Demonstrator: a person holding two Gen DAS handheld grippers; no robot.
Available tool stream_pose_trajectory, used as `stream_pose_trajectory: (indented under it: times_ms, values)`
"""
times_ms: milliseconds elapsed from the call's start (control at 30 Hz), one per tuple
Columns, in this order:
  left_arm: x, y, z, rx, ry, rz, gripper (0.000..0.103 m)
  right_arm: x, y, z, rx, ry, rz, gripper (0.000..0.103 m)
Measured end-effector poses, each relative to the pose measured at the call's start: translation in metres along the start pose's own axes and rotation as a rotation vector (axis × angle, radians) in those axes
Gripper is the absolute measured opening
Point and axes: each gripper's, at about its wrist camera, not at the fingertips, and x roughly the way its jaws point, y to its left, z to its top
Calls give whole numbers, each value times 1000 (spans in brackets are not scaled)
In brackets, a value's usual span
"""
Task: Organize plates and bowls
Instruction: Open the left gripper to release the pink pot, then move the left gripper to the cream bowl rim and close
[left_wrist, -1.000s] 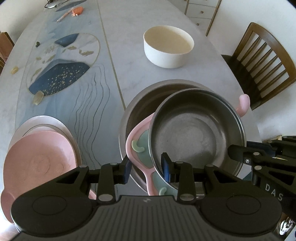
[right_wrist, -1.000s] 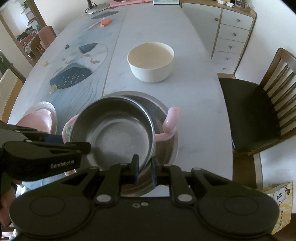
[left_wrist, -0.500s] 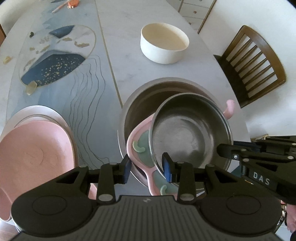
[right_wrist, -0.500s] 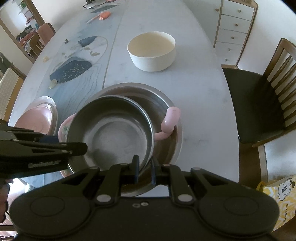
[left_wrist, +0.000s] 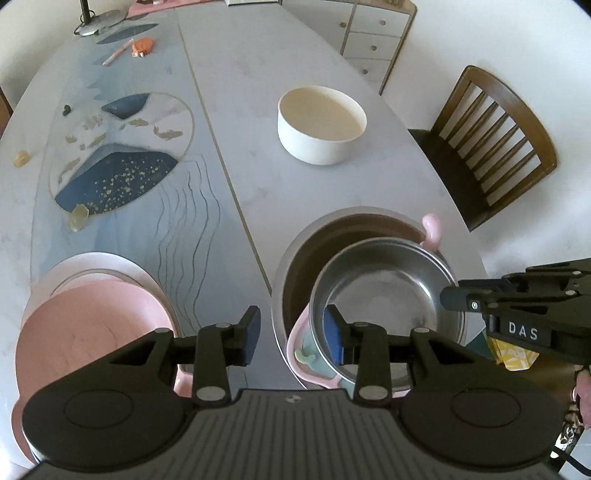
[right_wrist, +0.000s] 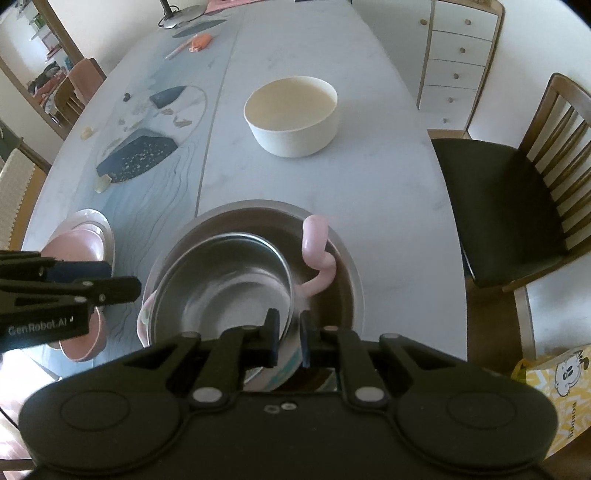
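A small steel bowl (right_wrist: 221, 288) sits tilted inside a large steel bowl (right_wrist: 347, 266), on a pink divided plate (left_wrist: 299, 347) whose curled pink handle (right_wrist: 316, 243) sticks up. My right gripper (right_wrist: 289, 332) holds the small bowl's near rim between its pads, and its jaws are opening. My left gripper (left_wrist: 291, 332) stands open over the near left edge of the stack. Its right finger is inside the small bowl (left_wrist: 388, 291) and its left finger is outside the large bowl (left_wrist: 314, 225); neither pad presses. A cream bowl (left_wrist: 321, 122) stands farther back.
A pink plate (left_wrist: 92, 325) lies on a white plate (left_wrist: 110, 262) at the near left. A wooden chair (left_wrist: 491, 147) stands by the table's right edge, a drawer chest (left_wrist: 373, 40) behind it. A yellow bag (right_wrist: 554, 380) is on the floor at the right.
My left gripper has risen and drawn back, so the bowl stack now sits lower and more to the right in its view. The right gripper has stayed on the small bowl's rim.
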Motion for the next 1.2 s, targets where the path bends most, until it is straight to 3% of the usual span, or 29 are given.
stream_pose_trajectory:
  times_ms: [400, 533, 667, 800, 967, 1033, 1200]
  values:
    - [0, -1, 13, 23, -37, 5, 36, -16, -6, 16, -26, -20, 25, 29]
    - [2, 0, 25, 17, -59, 9, 50, -17, -10, 33, -25, -40, 21, 34]
    - [2, 0, 42, 18, -80, 17, 52, -17, -16, 57, -23, -69, 20, 37]
    - [5, 0, 63, 16, -104, 30, 60, -12, -22, 85, -24, -98, 9, 50]
    - [19, 0, 92, 8, -113, 39, 63, 3, -29, 118, -18, -106, -2, 59]
    - [25, 0, 103, 3, -115, 48, 70, 11, -32, 129, -10, -107, -9, 64]
    - [49, 7, 135, -31, -102, 60, 71, 34, -41, 156, 7, -85, -14, 64]
